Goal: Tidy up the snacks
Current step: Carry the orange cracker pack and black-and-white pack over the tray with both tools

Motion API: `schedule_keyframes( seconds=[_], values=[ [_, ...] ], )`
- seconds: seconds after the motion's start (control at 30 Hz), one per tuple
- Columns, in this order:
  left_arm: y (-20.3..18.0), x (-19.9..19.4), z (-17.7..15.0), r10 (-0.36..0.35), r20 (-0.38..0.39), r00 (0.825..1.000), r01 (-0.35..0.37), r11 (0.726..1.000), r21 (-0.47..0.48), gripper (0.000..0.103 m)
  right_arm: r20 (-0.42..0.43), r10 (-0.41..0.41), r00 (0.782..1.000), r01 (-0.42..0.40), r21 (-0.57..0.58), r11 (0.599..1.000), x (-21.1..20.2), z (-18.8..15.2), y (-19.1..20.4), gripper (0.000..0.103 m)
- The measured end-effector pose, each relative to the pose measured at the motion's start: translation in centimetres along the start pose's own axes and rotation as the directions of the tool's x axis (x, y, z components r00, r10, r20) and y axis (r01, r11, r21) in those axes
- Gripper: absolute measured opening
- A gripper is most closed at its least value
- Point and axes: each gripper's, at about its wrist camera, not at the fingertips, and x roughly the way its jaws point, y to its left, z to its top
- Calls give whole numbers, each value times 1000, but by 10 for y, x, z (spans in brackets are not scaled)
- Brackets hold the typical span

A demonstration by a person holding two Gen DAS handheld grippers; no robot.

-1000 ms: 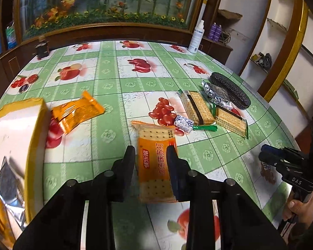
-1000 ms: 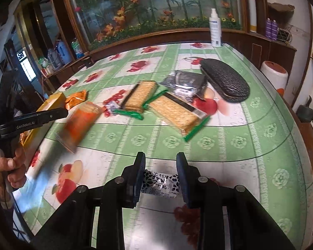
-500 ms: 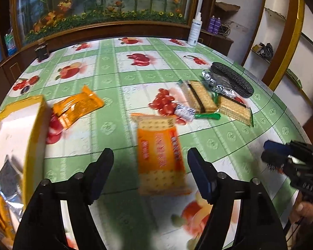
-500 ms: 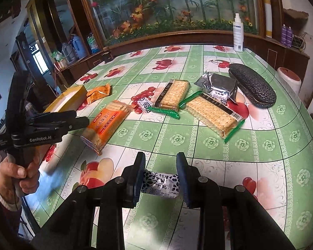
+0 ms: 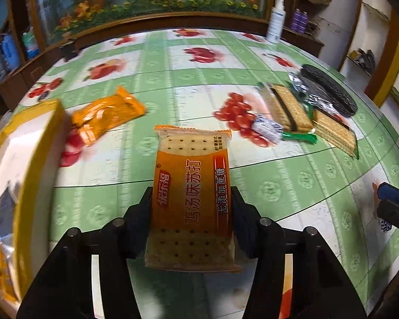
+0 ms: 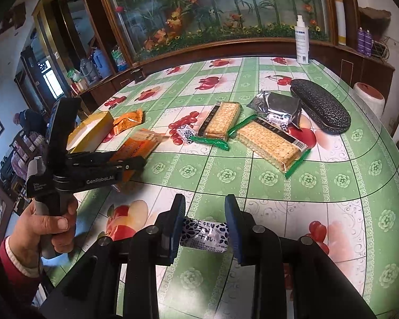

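Green-and-white fruit-print oilcloth is covering the table, with a planted glass cabinet standing behind it. At the near left, the left gripper is pinching the orange soda-cracker pack by its long sides, its fingers pressing in on both edges; whether the pack is clear of the cloth is unclear. The right gripper is clamping a small blue-and-white candy packet between its blue pads. Just left of the cracker pack, a yellow box is sitting with an orange wrapper beside it. Farther right, two green-edged cracker packs, a silver pouch and a black case are lying close together.
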Motion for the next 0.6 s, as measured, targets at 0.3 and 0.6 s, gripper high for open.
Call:
schedule_keyframes(
  seconds=[0.3, 0.6],
  values=[
    [27, -68, -14, 138, 123, 983, -133, 990, -45, 52, 0, 75, 997, -75, -32, 997, 10, 11, 30, 32],
    [70, -103, -29, 229, 165, 959, -211, 970, -120, 52, -21, 179, 984, -181, -119, 976, 27, 24, 93, 32]
  ],
)
